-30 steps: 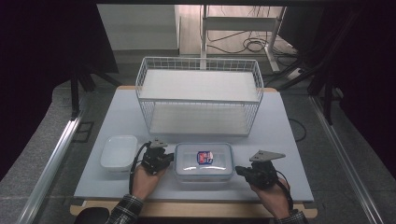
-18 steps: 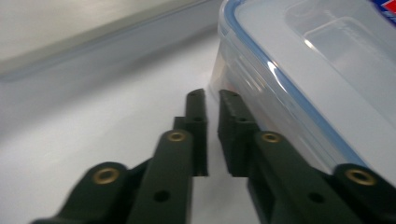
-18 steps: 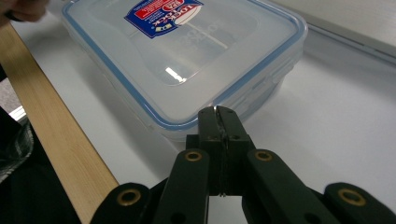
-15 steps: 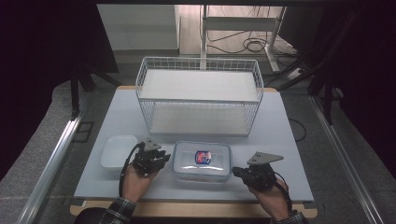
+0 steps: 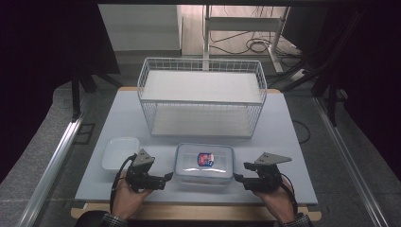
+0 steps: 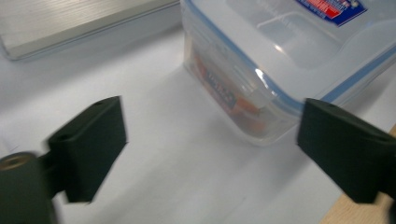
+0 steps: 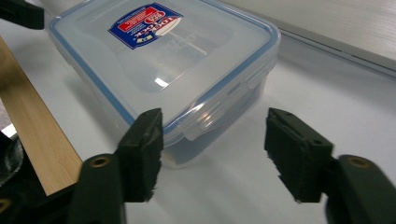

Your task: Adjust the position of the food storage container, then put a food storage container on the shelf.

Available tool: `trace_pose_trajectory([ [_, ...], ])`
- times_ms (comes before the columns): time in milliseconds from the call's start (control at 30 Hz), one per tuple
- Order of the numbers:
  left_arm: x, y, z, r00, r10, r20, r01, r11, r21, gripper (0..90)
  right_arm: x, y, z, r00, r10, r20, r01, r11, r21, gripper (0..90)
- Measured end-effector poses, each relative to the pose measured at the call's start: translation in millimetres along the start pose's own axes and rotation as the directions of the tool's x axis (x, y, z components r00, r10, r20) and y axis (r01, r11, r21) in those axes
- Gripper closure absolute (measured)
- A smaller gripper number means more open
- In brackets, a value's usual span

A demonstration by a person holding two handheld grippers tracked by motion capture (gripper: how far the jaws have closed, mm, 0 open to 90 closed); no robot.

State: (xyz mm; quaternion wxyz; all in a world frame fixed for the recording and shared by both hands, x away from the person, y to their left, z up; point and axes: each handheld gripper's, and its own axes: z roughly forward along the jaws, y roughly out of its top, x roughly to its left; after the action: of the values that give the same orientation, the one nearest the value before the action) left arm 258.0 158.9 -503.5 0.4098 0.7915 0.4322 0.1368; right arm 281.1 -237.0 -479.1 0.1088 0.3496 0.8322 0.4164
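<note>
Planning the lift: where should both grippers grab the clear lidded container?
Probably the two short ends of the container, at the latch flaps: left gripper from its left, right gripper from its right. Both are open, aimed there; the lid is flat and wide.

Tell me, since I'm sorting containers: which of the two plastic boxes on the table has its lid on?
The clear box between the two grippers, with the blue-rimmed lid and red-and-blue label. The small white tub to its left is open.

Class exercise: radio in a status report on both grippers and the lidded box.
Left gripper open, right gripper open, flanking the box. Clear lidded box on table, lid on, untouched. Nothing between fingers and box.
</note>
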Motion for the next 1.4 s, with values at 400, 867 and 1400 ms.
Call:
trace_pose_trajectory([
  [400, 8.0, 3.6, 6.7, 0.9979, 0.013, 0.063, -0.009, 0.9982, -0.059, 4.4, -5.6, 0.3, 6.9, 0.9982, 0.048, -0.035, -0.049, 0.999, -0.018, 10.9],
  [867, 6.7, 36.0, 31.5, 0.99, -0.005, 0.141, -0.004, 0.9976, 0.068, 2.3, -14.7, 15.3, 22.9, 0.9905, 0.127, -0.053, -0.126, 0.992, 0.029, 3.0],
  [1400, 22.4, 43.0, 71.0, 0.8987, -0.159, 0.408, 0.097, 0.9809, 0.169, 0.0, -32.1, 23.2, 62.0, 0.9179, 0.312, -0.245, -0.28, 0.947, 0.157, 3.6],
])
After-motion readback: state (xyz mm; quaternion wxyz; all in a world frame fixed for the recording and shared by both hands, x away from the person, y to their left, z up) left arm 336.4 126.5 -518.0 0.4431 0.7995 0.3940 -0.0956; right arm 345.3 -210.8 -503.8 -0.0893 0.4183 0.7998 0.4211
